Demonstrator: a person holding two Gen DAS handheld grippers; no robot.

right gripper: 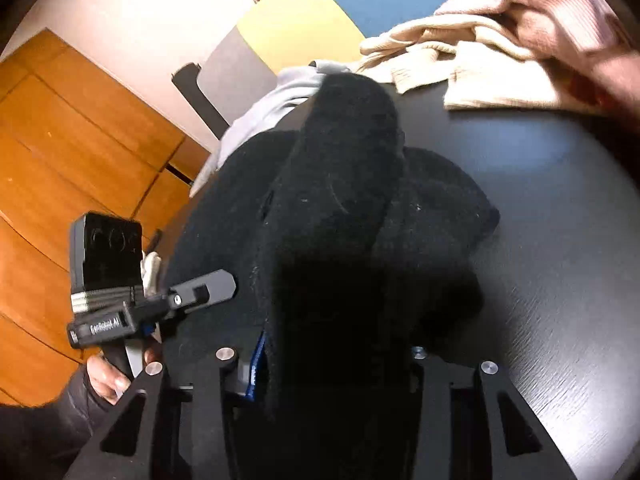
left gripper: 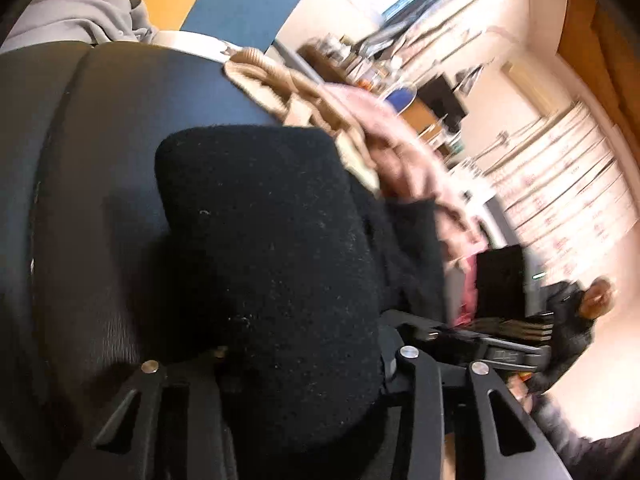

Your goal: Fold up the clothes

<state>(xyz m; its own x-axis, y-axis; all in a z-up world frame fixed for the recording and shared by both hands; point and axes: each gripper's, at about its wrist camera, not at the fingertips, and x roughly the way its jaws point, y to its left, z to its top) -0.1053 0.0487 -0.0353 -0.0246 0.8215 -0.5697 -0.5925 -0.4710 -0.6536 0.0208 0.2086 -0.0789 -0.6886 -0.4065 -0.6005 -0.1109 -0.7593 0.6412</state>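
Observation:
A black fuzzy garment (left gripper: 260, 240) fills the middle of the left wrist view and hides my left fingers. It lies bunched on the dark table (right gripper: 560, 240), with a fold of the black garment (right gripper: 340, 200) draped up over my right gripper. My left gripper (right gripper: 216, 286) reaches into the garment's left edge, seemingly shut on it. A hand (right gripper: 108, 376) holds its handle. My right gripper (left gripper: 400, 320) enters the cloth from the right, shut on it. A blue pad (right gripper: 256, 364) shows beside the fold.
A beige garment (right gripper: 460, 76) and a pink one (right gripper: 560, 20) lie crumpled at the table's far side. A grey garment (right gripper: 272, 100) hangs over the far left edge. Wooden floor (right gripper: 60, 140) and yellow and blue mats (right gripper: 320, 20) lie beyond. A person (left gripper: 592, 300) sits in the background.

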